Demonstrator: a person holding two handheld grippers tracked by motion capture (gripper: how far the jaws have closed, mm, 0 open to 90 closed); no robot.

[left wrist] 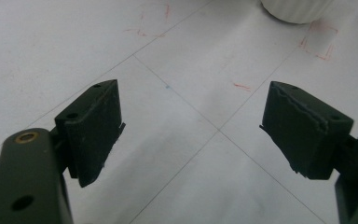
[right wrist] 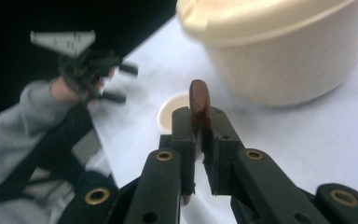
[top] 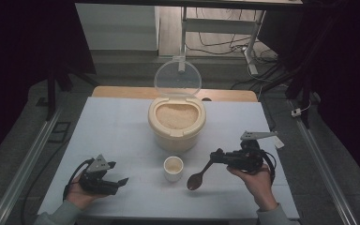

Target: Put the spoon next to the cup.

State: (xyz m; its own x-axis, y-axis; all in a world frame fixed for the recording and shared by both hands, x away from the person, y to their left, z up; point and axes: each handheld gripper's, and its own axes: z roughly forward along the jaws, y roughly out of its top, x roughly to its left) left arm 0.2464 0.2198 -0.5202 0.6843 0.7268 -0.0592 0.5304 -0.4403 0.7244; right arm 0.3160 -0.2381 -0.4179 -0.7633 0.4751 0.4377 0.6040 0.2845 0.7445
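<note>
The right gripper [top: 218, 157], low right of centre in the high view, is clamped on a brown spoon [top: 197, 180] just right of the small cup [top: 173, 167] that already looks filled, so scooping from the open rice container [top: 176, 123] above seems largely done, while the left gripper [top: 117, 173], lower left, hangs apart and idle.

On the table [top: 122, 122], near the middle toward the back: a tub [top: 176, 123] full of rice [top: 175, 116], lid [top: 177, 78] standing up behind it. Just in front of the tub: a small cup [top: 173, 168]. Right of the cup: a spoon [top: 198, 178], bowl end close to the cup, handle pinched in the right gripper [top: 217, 156] farther right. Left of the cup, well apart: the left gripper [top: 116, 174], low over the bare table, nothing between its jaws.
</note>
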